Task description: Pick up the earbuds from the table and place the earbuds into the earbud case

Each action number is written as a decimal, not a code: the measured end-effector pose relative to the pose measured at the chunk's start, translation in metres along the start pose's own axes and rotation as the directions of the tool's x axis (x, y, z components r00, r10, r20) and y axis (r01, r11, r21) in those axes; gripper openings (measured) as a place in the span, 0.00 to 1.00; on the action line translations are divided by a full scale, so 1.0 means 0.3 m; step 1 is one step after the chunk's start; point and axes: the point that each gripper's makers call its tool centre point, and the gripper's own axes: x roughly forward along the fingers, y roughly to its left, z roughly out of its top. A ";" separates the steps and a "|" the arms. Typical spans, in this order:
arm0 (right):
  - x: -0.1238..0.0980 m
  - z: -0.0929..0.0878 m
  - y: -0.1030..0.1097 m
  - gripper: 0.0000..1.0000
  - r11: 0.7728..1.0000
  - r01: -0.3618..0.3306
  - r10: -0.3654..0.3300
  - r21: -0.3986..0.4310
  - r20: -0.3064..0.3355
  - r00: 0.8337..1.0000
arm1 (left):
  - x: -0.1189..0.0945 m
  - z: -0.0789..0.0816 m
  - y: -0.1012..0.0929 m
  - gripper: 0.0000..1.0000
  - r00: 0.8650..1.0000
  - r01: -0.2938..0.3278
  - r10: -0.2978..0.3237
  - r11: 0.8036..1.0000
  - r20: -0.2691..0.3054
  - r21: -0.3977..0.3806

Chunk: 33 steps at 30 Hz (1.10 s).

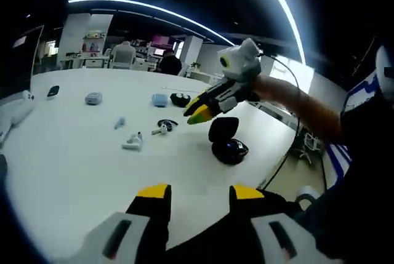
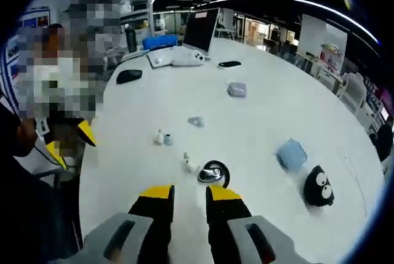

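Right claw (image 2: 186, 193) is hovering with jaws nearly together, empty; left claw (image 1: 200, 191) is spread, empty. Earbuds (image 1: 133, 142) are lying loose on the surface (image 1: 68, 165), near the open earbud case (image 1: 226, 141). Risk: closing jaws nudging the small earbud away.

No legible text, labels or numbers — wall posters too blurred.

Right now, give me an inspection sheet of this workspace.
Surface: white table, mostly bare.
Job's things: open black earbud case; white earbuds loose nearby.
Clutter: blue case, grey case, black pouch with eyes, laptop.
Grippers: left tongs open, empty; right tongs nearly closed, empty.
Cables: a thin cable trailing from the right gripper.
Surroundings: office desks, chairs, ceiling strip lights.
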 end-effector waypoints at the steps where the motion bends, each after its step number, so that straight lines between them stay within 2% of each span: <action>1: 0.012 -0.004 -0.005 0.19 1.000 -0.001 0.001 0.006 -0.009 1.000 | -0.009 -0.006 0.005 0.39 1.000 -0.006 0.006 1.000 0.003 -0.003; 6: 0.060 -0.024 -0.025 0.19 1.000 -0.004 0.005 0.030 -0.047 0.999 | -0.043 -0.033 0.029 0.39 1.000 -0.024 0.024 0.999 0.016 -0.029; 12: 0.084 -0.024 -0.046 0.19 0.999 0.003 -0.001 0.039 -0.054 0.999 | -0.061 -0.029 0.039 0.39 0.999 -0.019 0.022 0.999 0.043 -0.050; 26: 0.119 0.035 -0.061 0.18 0.997 -0.011 0.014 0.081 -0.037 0.999 | -0.066 -0.037 0.035 0.39 0.998 -0.011 0.015 0.998 0.054 -0.061; 33: 0.138 0.049 -0.092 0.14 0.996 -0.004 0.010 0.092 -0.058 0.998 | -0.070 -0.037 0.040 0.39 0.998 -0.011 0.015 0.998 0.058 -0.068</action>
